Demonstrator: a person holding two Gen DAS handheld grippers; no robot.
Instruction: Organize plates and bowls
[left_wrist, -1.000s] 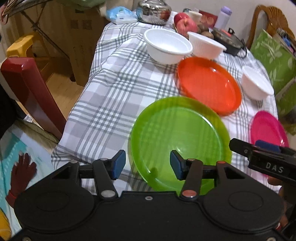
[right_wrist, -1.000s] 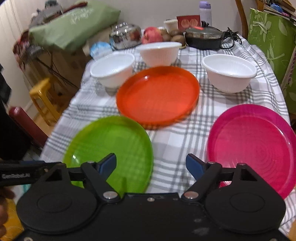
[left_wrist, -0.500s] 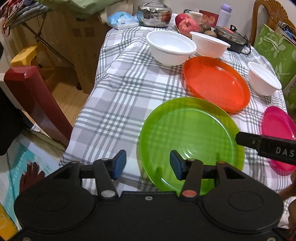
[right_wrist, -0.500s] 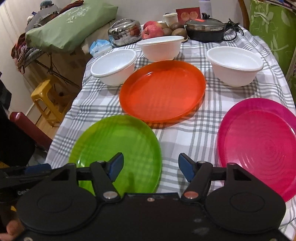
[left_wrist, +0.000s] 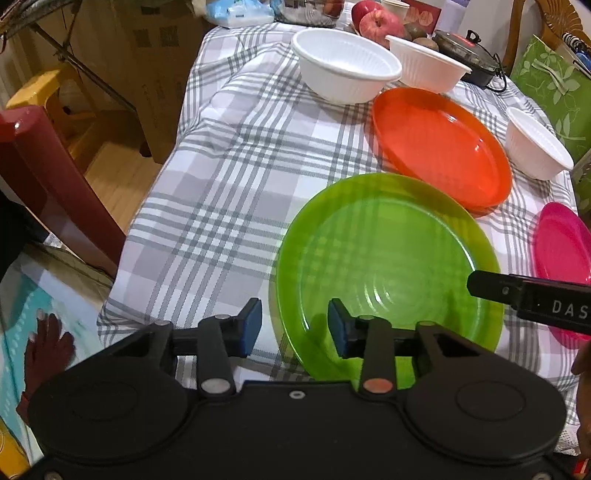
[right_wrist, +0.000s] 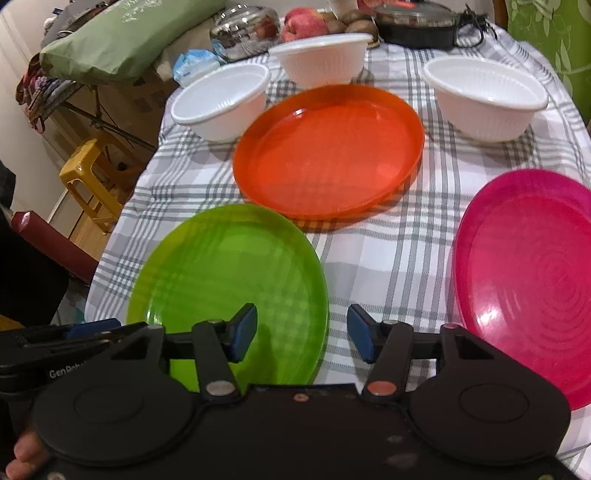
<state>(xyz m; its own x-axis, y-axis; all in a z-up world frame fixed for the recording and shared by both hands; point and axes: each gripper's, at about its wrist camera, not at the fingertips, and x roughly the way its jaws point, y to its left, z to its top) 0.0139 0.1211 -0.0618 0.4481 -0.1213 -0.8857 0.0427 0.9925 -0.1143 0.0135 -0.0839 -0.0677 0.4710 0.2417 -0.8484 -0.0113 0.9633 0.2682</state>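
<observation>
So at this point both grippers sat low over the near edge of the table, and my read is they were lining up on the green plate (left_wrist: 388, 266) from either side. The left gripper (left_wrist: 294, 328) had its jaws straddling the plate's near-left rim, one pad outside it and one over the plate, and they'd just been closing in, but the pads weren't pressing on anything that I could see, so I'd call it open with the rim in between. The right gripper (right_wrist: 302, 334) had been narrowing too; its jaws were apart around the plate's near-right edge, with bare cloth in most of the gap, nothing gripped.

Ahead of the grippers was the orange plate (right_wrist: 328, 151), and the pink plate (right_wrist: 528, 273) lay off to the right gripper's right. Three white bowls (right_wrist: 221, 103) stood farther out, beyond the orange plate, none stacked yet.

Everything rested on a grey checked tablecloth (left_wrist: 221, 177) that was a bit rumpled. At the far end sat apples (left_wrist: 376, 22) and a dark lidded pot (right_wrist: 413, 18). Left of the table were a yellow stool (right_wrist: 96, 177) and cardboard boxes (left_wrist: 166, 55).
</observation>
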